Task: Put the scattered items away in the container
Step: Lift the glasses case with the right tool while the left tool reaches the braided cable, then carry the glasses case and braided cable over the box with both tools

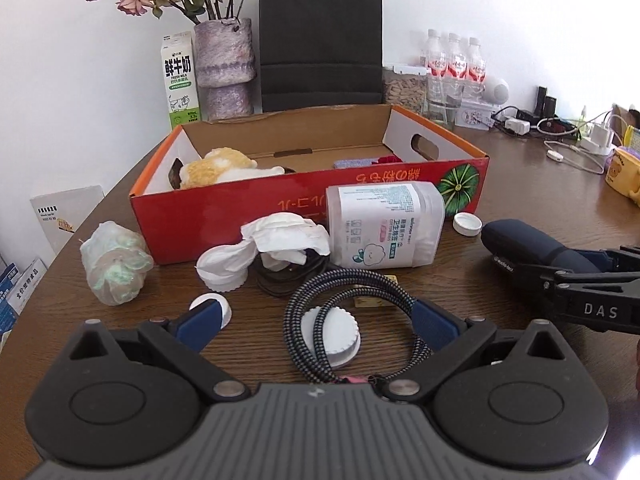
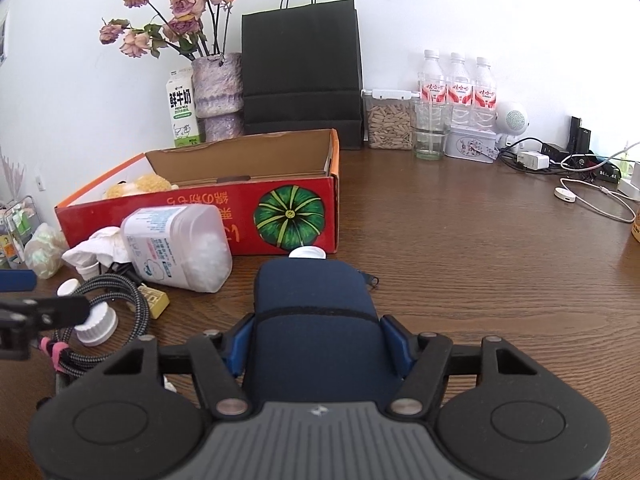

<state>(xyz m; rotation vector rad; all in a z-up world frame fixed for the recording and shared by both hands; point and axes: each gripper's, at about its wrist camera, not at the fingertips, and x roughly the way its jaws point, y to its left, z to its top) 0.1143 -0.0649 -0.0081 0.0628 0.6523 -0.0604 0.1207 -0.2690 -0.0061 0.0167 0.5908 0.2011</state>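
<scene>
Right hand-held gripper [image 2: 316,344] clamped on navy pouch [image 2: 316,308]; left hand-held gripper [image 1: 316,320] spread wide around braided cable [image 1: 344,320].

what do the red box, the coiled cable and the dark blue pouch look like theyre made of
Box: corrugated cardboard, brown inside, printed glossy red outside; cut edges and a punched handle hole show.
Cable: braided fabric sheath, matte black-and-grey weave.
Pouch: soft matte fabric, probably neoprene, with a stitched seam; the right gripper has its jaws closed on it.
</scene>
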